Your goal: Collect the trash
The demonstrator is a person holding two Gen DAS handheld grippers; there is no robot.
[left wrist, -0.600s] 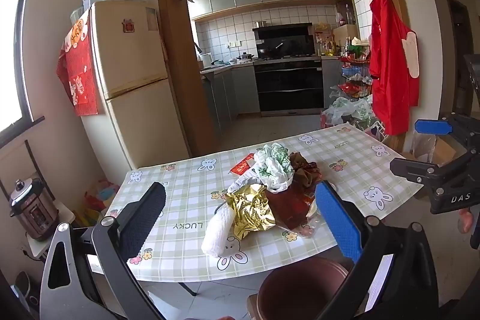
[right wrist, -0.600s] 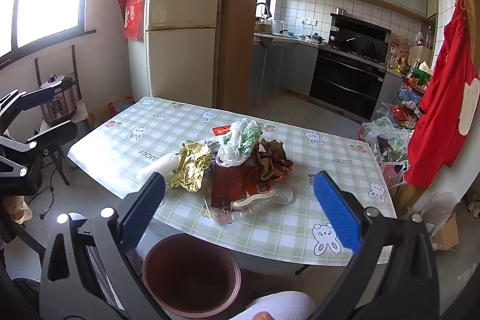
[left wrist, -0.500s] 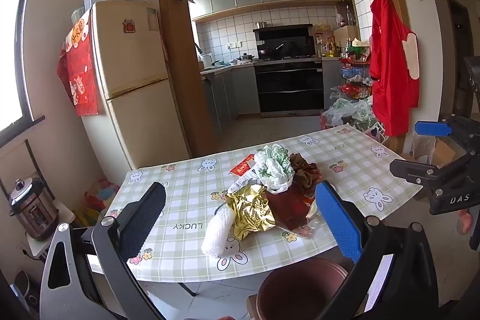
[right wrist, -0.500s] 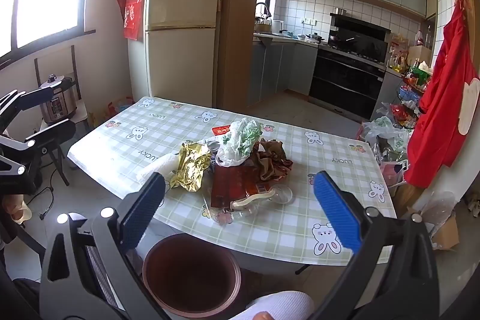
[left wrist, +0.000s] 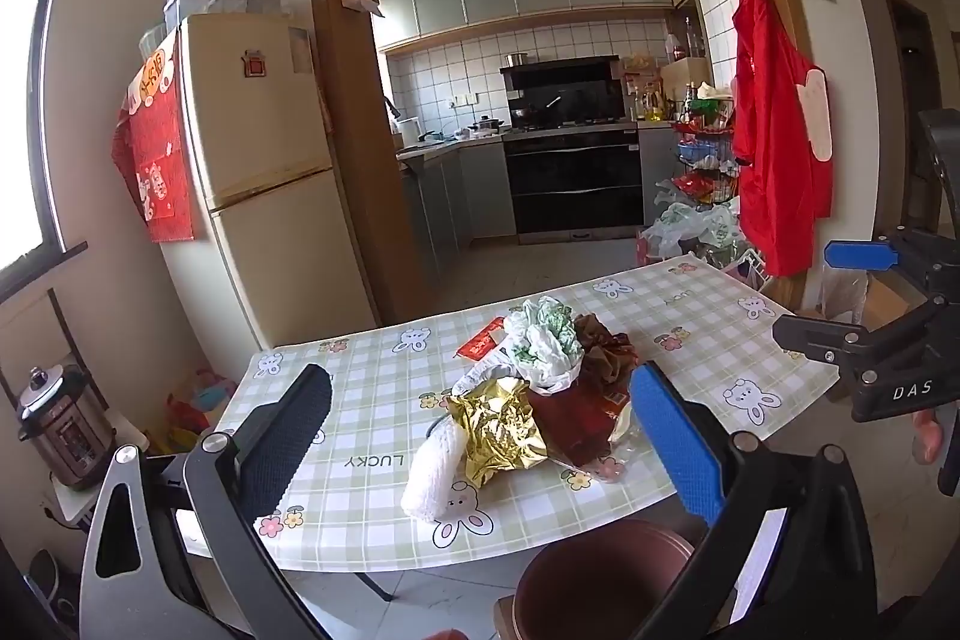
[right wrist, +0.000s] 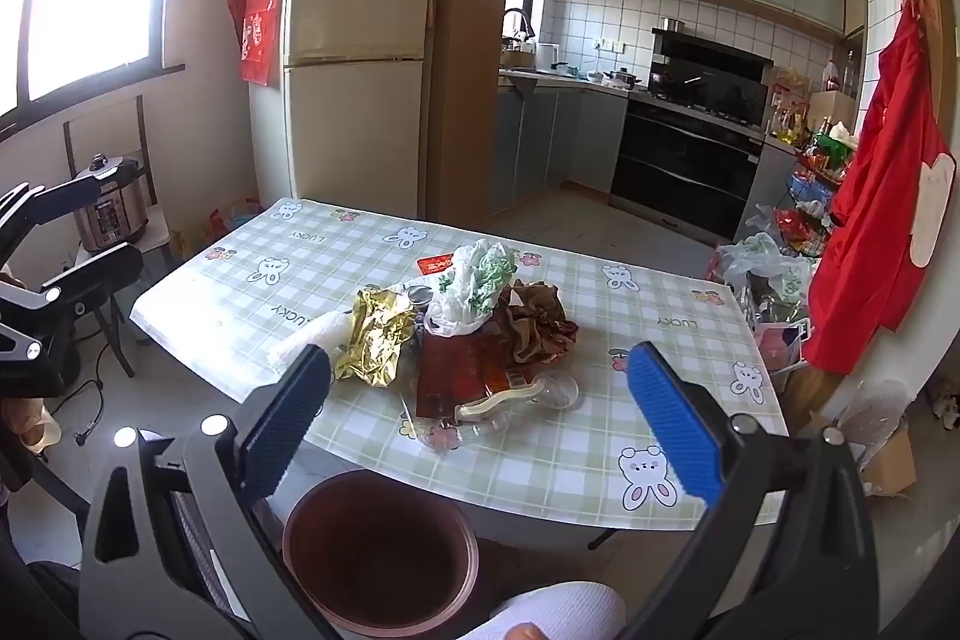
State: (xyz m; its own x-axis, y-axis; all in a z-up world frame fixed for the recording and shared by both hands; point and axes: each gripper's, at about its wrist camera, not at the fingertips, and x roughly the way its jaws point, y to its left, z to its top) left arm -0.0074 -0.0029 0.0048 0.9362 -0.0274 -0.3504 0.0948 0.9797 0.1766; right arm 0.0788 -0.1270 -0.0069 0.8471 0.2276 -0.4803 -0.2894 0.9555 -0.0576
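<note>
Heap of crumpled trash – gold foil wrapper [left wrist: 497, 425], white-green plastic bag [left wrist: 545, 342], brown paper wad [right wrist: 538, 321], dark red packet [right wrist: 459, 375], white foam sleeve [left wrist: 434, 472] – sits mid checked tablecloth table [left wrist: 360, 403], near front edge. Brown round bin [right wrist: 379, 550] on floor just below edge. Nothing shifted since half-second ago: pile untouched. Left gripper [left wrist: 480, 436] and right gripper [right wrist: 480, 415] both hang short of table, jaws spread wide, empty. Judgement: collection not started; first grab pending.

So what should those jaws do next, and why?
Probably move the left gripper forward to the white foam roll: both grippers are open and empty, the trash pile sits untouched, and that roll lies nearest the table edge above the brown bin.
</note>
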